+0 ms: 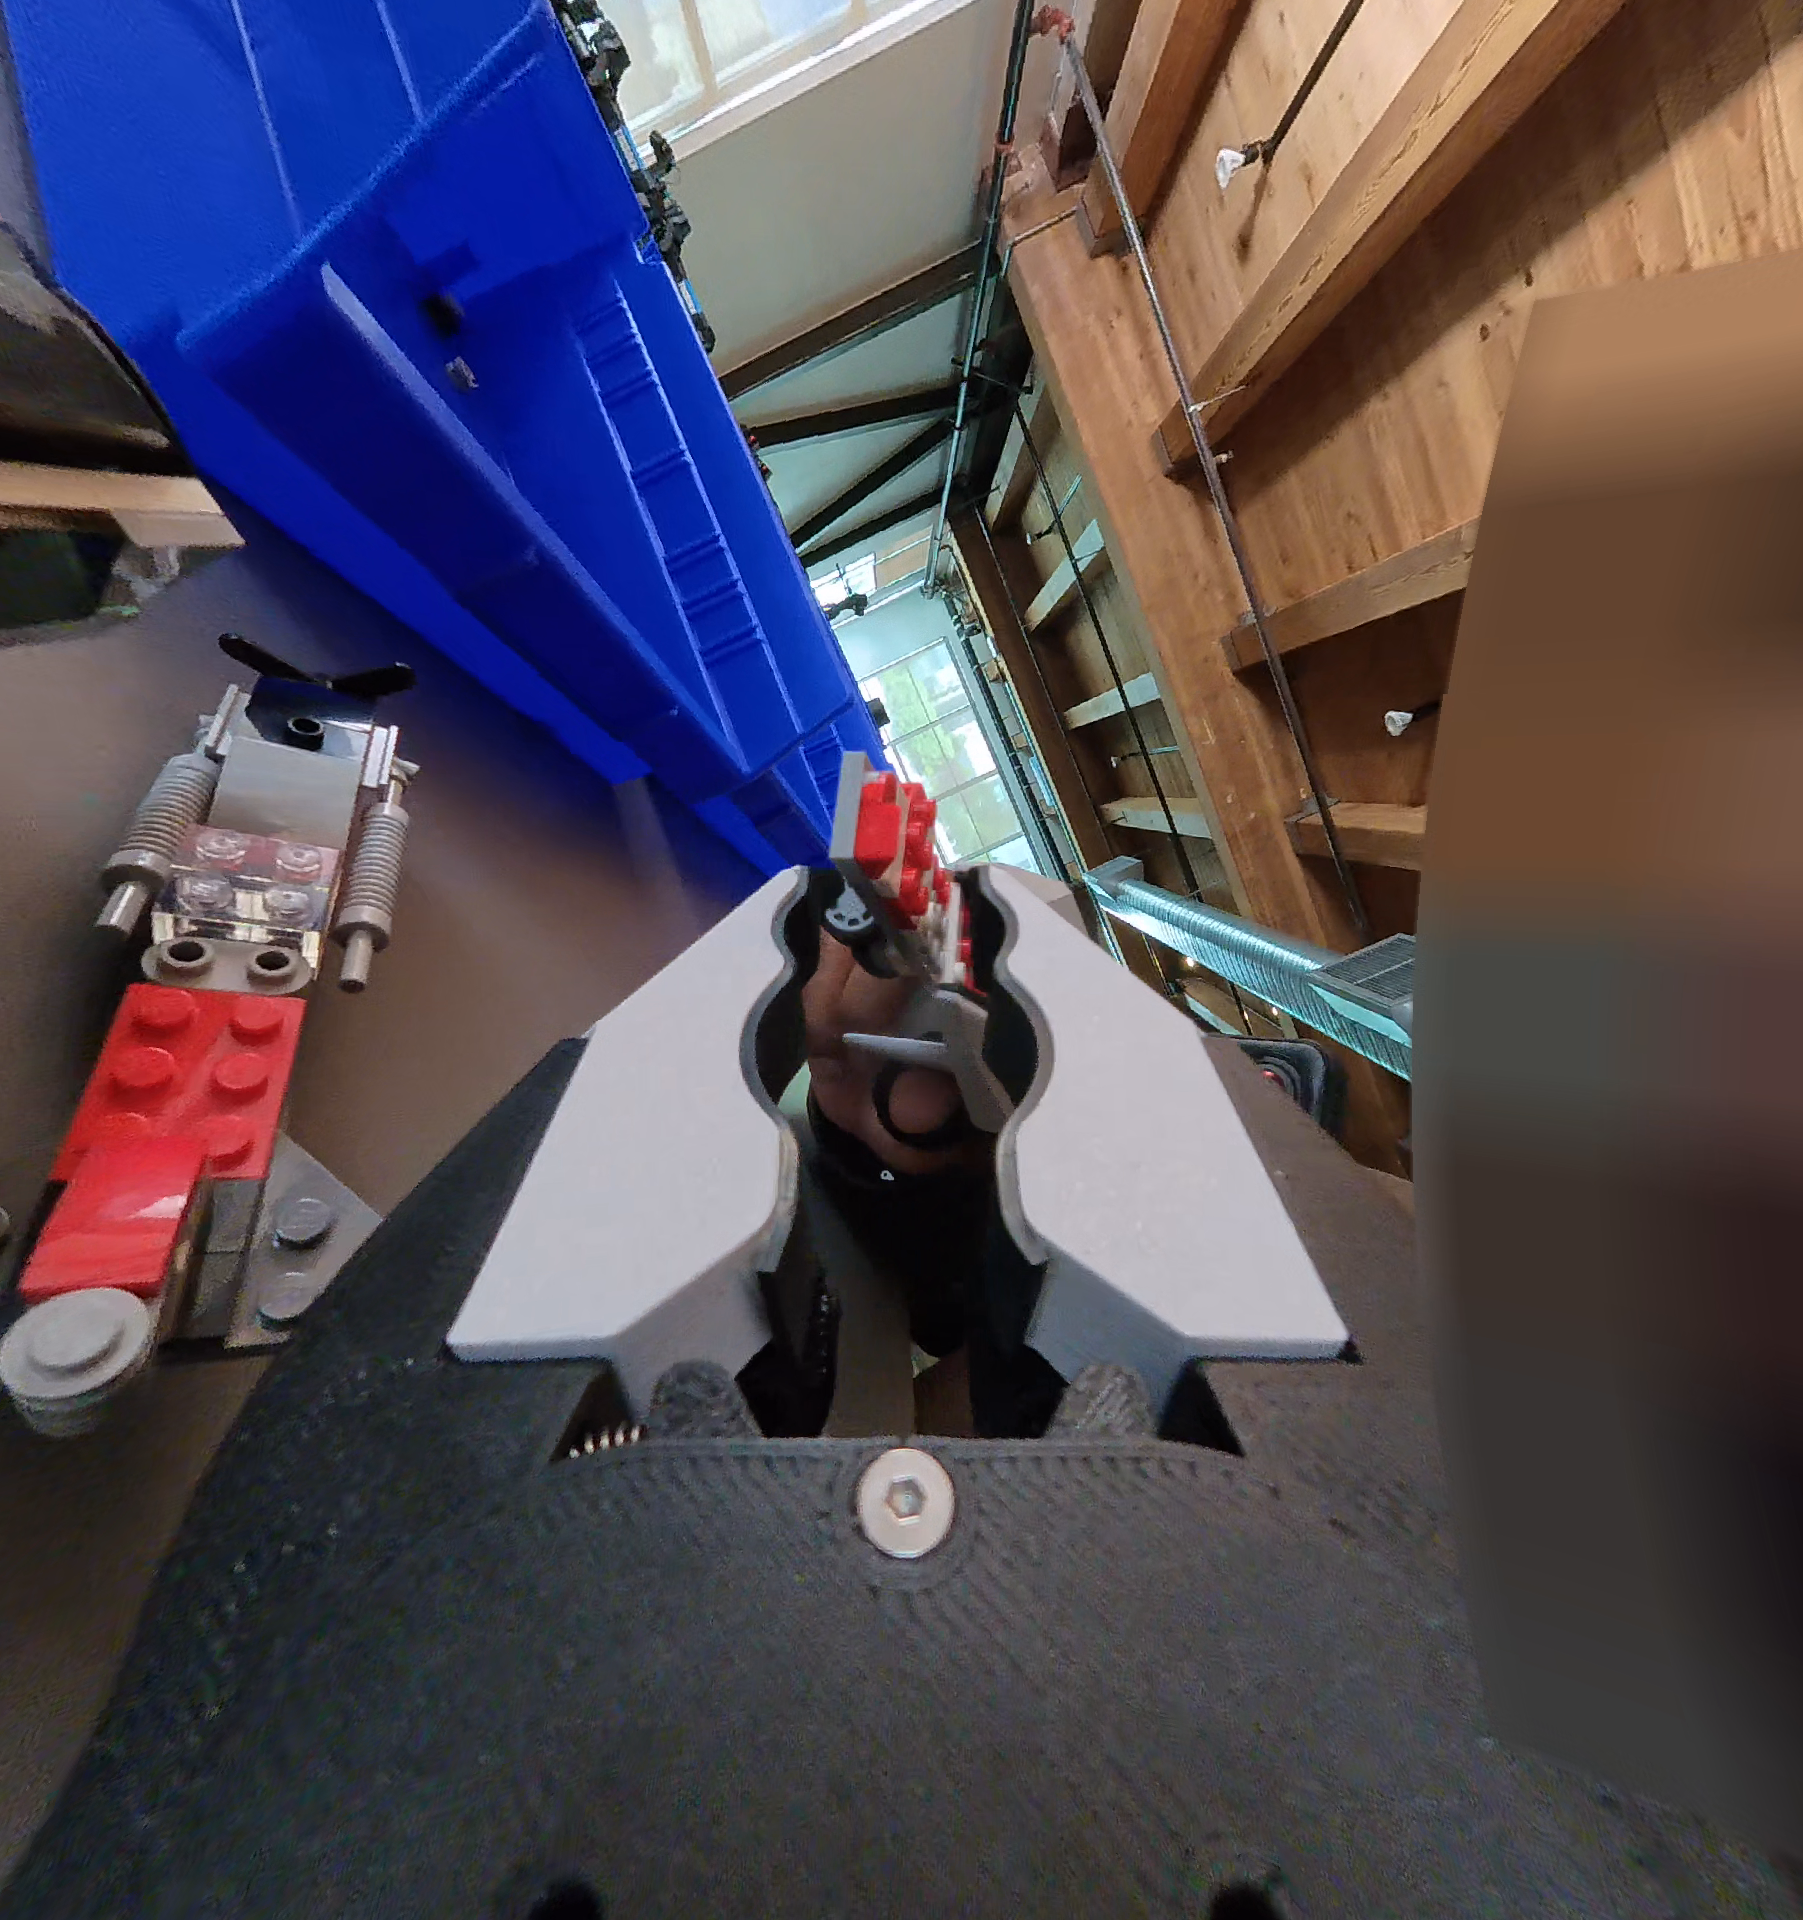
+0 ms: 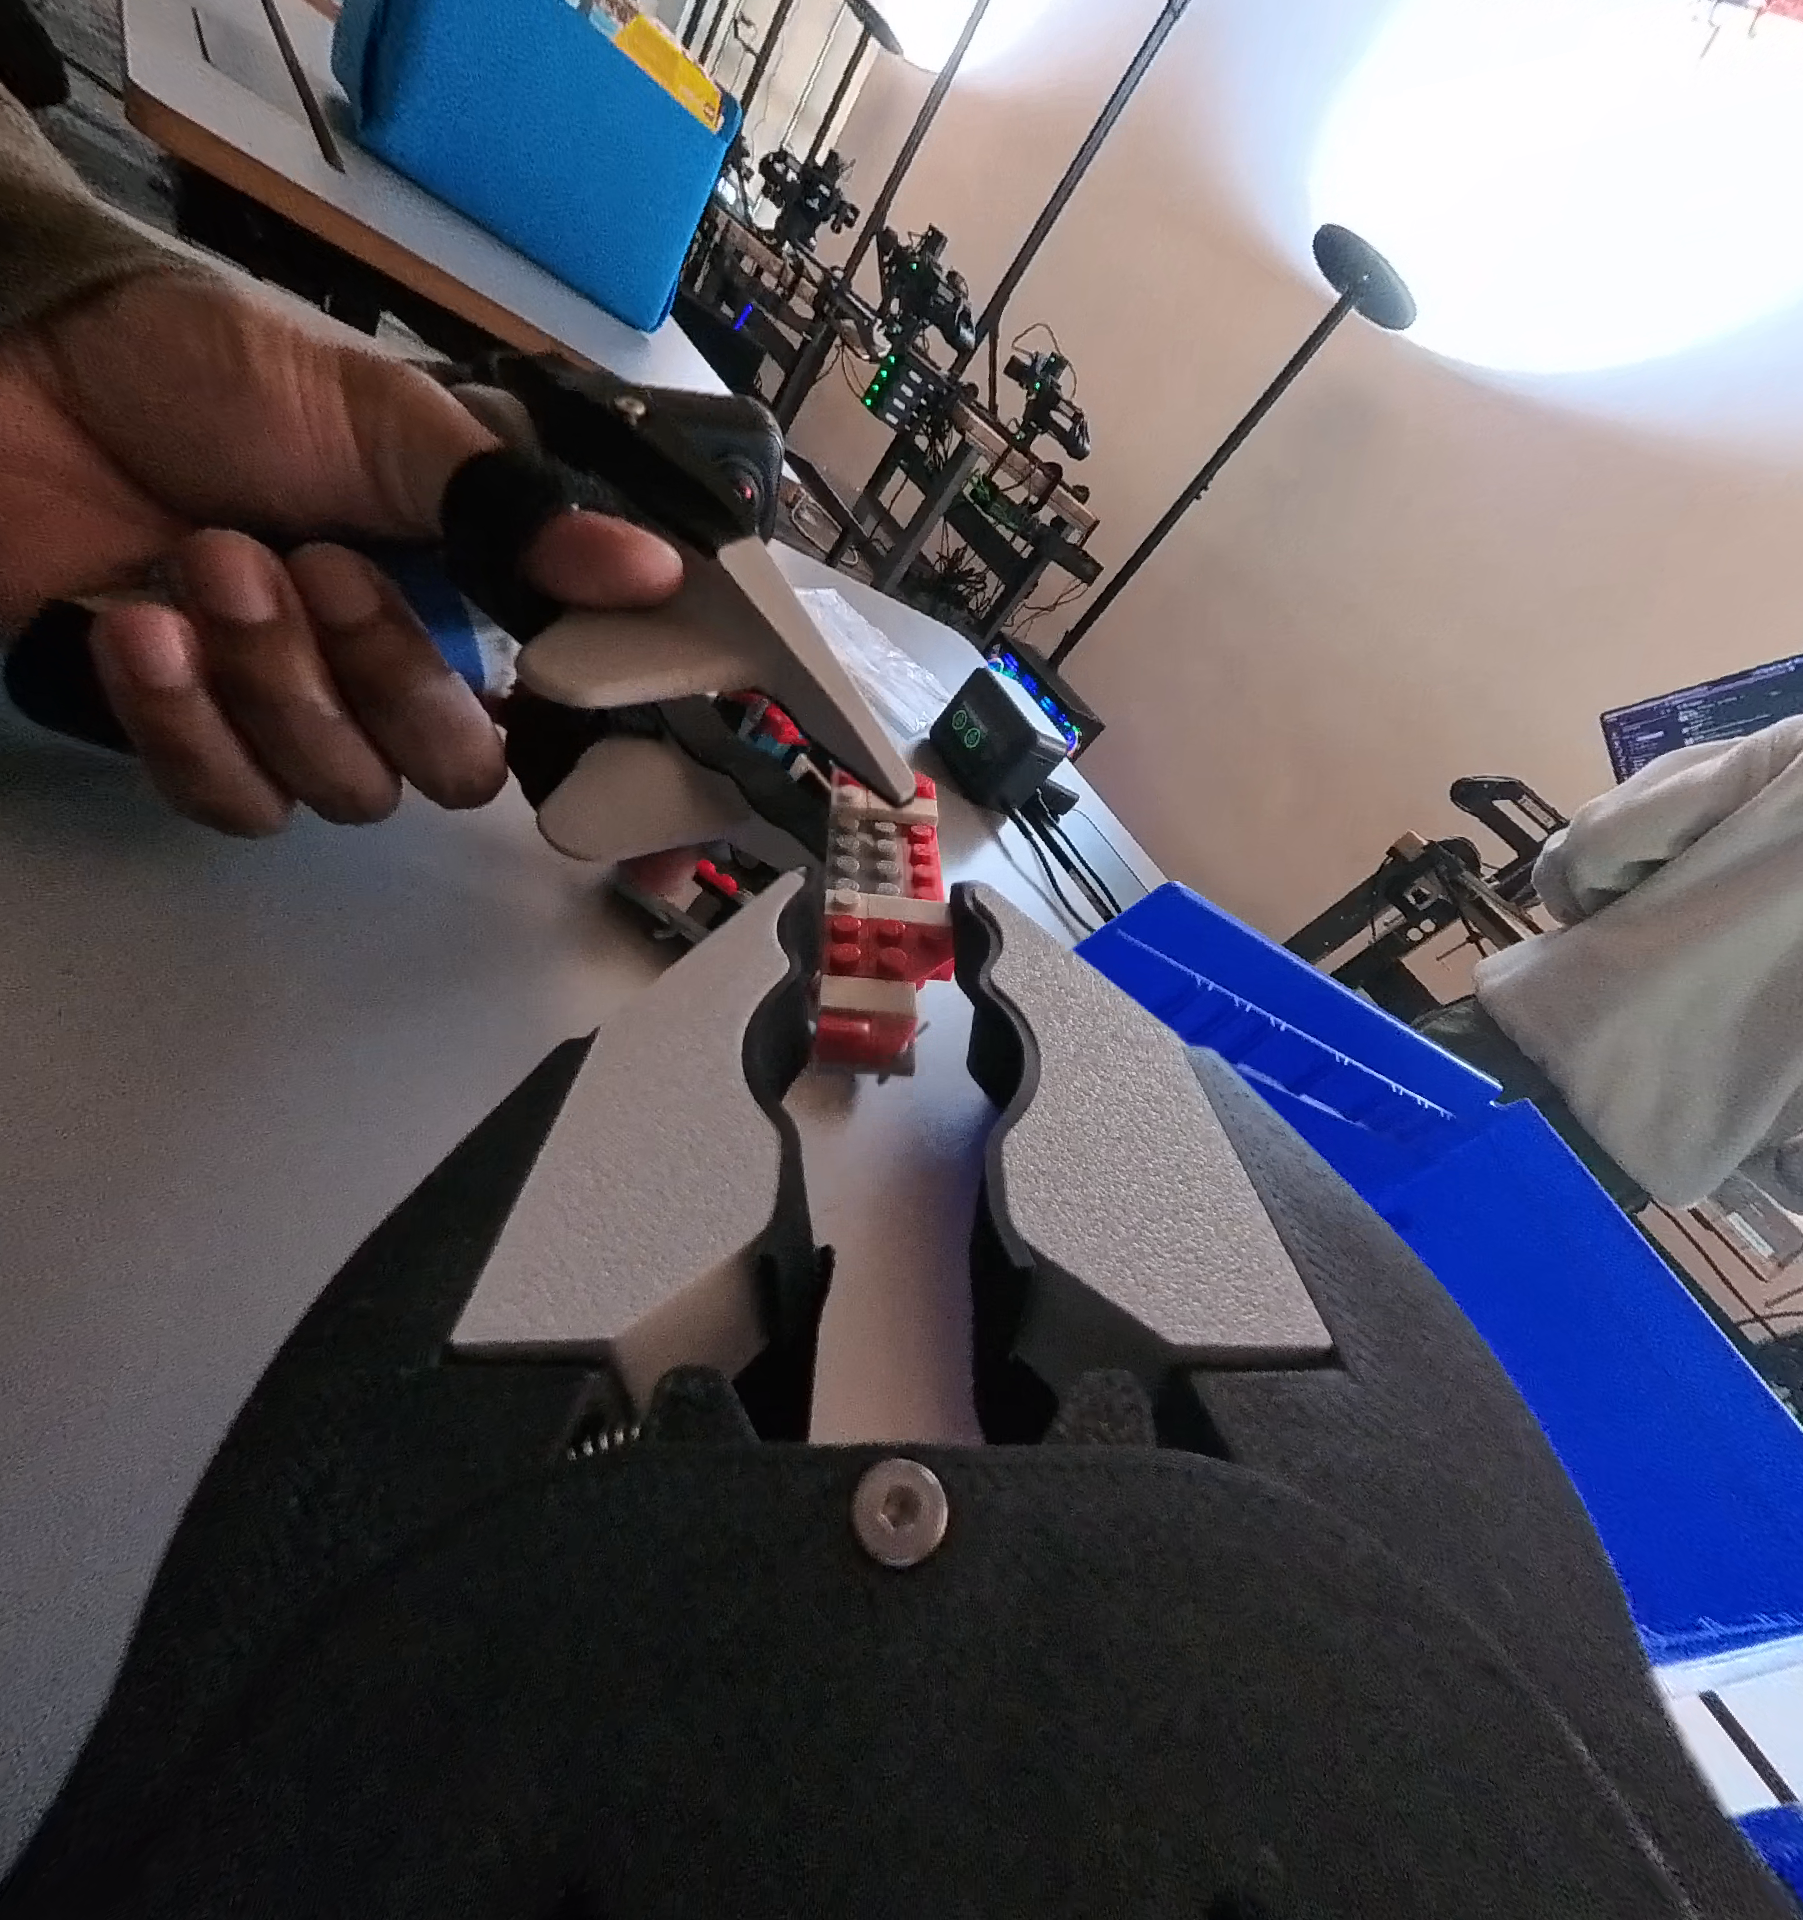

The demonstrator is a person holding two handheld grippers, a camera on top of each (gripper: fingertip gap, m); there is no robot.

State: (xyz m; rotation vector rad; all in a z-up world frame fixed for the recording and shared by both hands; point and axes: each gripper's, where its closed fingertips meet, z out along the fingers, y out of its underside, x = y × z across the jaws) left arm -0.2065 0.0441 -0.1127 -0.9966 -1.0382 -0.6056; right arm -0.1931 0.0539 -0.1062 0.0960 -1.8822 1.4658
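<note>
Beside the long blue bin (image 1: 481,436), in the left wrist view, lies one larger brick assembly (image 1: 190,997) on the grey table (image 1: 523,831): red plates, one clear brick, two grey ribbed cylinders and one round grey disc at its near end. Right of that bin's far end, the left gripper (image 1: 892,894) has its two grey fingers narrowly parted around one small red-and-grey brick model (image 1: 892,842), with one small black wheel showing on its underside. The model's end sticks out past the fingertips. Whether both pads press on it is not plain from here. Behind the model are the other gripper's grey finger and a hand.

Left of the blue bin (image 2: 1499,1195), in the right wrist view, the right gripper (image 2: 876,925) clasps the near end of the same brick model (image 2: 881,925); both dark pads lie against its sides and it hangs clear of the table (image 2: 201,1039). The left gripper (image 2: 855,800), held by one hand (image 2: 232,582), meets the model's far end, one fingertip (image 2: 892,784) resting on its top plate, the other below. The larger assembly (image 2: 689,883) lies on the table beneath. One black box with green lights (image 2: 996,743) stands beyond the model.
</note>
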